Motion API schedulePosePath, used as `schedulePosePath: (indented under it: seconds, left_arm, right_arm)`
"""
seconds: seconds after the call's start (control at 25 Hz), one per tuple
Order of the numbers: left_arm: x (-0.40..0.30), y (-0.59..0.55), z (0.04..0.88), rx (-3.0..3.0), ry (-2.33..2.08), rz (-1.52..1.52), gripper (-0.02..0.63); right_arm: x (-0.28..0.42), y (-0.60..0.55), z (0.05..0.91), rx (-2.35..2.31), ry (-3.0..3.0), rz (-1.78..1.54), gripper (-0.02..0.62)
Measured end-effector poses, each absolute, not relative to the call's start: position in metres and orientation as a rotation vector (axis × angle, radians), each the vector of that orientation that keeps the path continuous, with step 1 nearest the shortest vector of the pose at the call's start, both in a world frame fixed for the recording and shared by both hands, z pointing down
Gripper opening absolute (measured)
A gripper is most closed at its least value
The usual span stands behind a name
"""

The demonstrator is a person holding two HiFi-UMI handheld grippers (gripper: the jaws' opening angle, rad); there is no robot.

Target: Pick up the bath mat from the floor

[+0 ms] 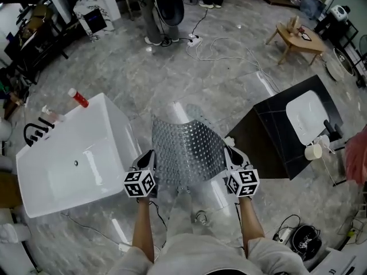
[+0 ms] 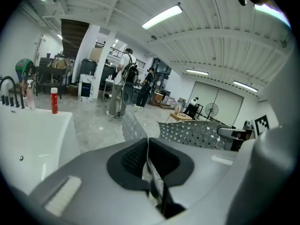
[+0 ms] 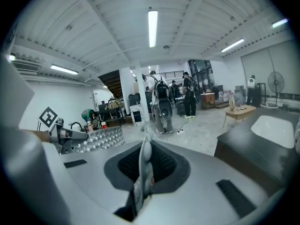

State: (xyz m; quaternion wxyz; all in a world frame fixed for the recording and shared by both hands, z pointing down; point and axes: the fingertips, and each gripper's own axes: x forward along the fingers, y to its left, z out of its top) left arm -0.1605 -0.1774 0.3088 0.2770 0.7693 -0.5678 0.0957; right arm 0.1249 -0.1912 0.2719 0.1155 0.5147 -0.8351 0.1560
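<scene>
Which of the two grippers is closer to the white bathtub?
Left. The left gripper hangs beside the bathtub; the right gripper grips the bath mat on its other side.

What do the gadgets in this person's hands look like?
The left claw and right claw are pale grey shells with black ribbed pads. Each carries a white cube with black square markers. The person wears a light grey top, forearms bare.
</scene>
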Motion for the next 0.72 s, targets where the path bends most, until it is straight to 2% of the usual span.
schedulePosePath:
  seconds: [0.32, 0.72]
  left_arm:
    - [-0.129, -0.142, 0.235, 2.158, -1.532, 0.184, 0.023]
    - [-0.115, -0.084, 0.189, 2.192, -1.537, 0.116, 0.023]
  right_arm:
    - [0.151, -0.154, 0.202, 1.554, -2.511, 0.366, 0.023]
    - [0.168, -0.092, 0.150, 1.592, -2.553, 0.275, 0.021]
